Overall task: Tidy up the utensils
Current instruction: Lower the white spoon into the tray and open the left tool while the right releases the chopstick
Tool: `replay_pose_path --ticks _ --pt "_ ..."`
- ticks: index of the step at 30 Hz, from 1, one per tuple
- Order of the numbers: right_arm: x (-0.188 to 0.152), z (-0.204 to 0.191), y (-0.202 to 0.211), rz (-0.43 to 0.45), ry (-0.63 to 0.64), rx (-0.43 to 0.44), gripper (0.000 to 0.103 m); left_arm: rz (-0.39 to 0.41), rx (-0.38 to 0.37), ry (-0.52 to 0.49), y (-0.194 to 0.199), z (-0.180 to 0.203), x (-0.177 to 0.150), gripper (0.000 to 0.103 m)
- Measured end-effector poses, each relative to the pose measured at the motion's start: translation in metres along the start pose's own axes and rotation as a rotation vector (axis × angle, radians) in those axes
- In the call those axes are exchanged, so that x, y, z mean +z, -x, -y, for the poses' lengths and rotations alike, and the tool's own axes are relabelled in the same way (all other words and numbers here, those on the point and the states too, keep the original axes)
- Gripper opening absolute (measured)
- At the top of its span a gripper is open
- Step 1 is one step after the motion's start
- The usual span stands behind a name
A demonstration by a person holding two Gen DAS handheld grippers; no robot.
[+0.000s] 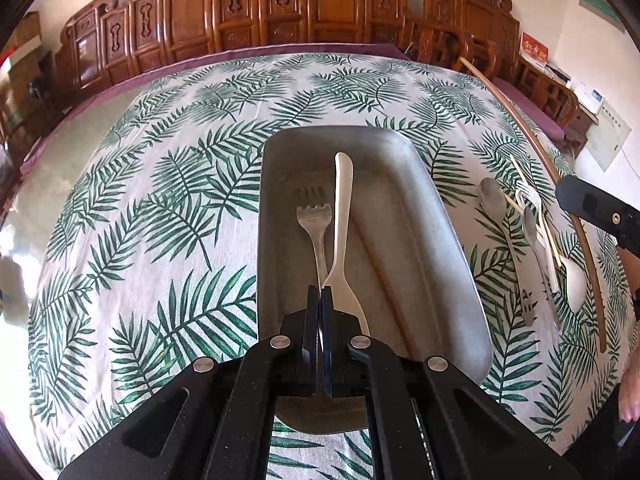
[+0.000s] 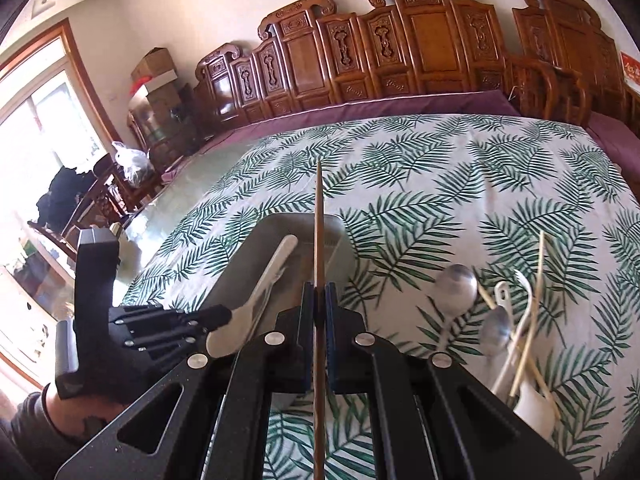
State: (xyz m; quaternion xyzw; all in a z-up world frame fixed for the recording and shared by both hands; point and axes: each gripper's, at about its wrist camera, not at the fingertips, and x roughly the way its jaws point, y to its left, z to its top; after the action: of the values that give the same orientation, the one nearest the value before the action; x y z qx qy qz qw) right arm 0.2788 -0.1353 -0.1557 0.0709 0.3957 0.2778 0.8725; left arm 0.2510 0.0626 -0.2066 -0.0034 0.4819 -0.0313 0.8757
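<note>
Utensils: my left gripper (image 1: pixel 321 289), jaws shut, pinches a thin steel fork (image 1: pixel 315 216) w/ a matte white spoon (image 1: pixel 343 216) beside, over a dull rectangular metal tray (image 1: pixel 440 248). Right gripper (image 2: pixel 319 286) clamps a slim brown wooden chopstick (image 2: pixel 319 216); other spoons scattered on leaf-print cloth (image 1: pixel 160 200).

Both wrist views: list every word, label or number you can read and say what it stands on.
None can be read.
Red box by the wooden chairs: gold characters, too blurred.
Green wall sign: too small.
White wall chart: print too small.
Tray, utensils, grippers: no markings show.
</note>
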Motion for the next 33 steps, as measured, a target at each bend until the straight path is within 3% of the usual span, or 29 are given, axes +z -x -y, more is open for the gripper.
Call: replay_pose_path --ticks 12,18,25,33 --pt "0.009 -0.021 -0.029 -0.021 -0.026 0.049 0.007 0.065 -0.043 0.021 0.025 -0.012 0.008 0.004" --pt "0.015 -0.036 -0.051 -0.018 -0.051 0.087 0.007 0.115 -0.017 0.057 0.040 -0.034 0.014 0.020" --pt "0.011 -0.052 -0.081 -0.027 0.004 0.060 0.007 0.157 0.013 0.101 0.052 -0.060 0.018 0.049" --pt "-0.004 -0.057 -0.097 -0.063 0.058 -0.004 0.007 0.176 0.016 0.117 0.058 -0.068 0.018 0.059"
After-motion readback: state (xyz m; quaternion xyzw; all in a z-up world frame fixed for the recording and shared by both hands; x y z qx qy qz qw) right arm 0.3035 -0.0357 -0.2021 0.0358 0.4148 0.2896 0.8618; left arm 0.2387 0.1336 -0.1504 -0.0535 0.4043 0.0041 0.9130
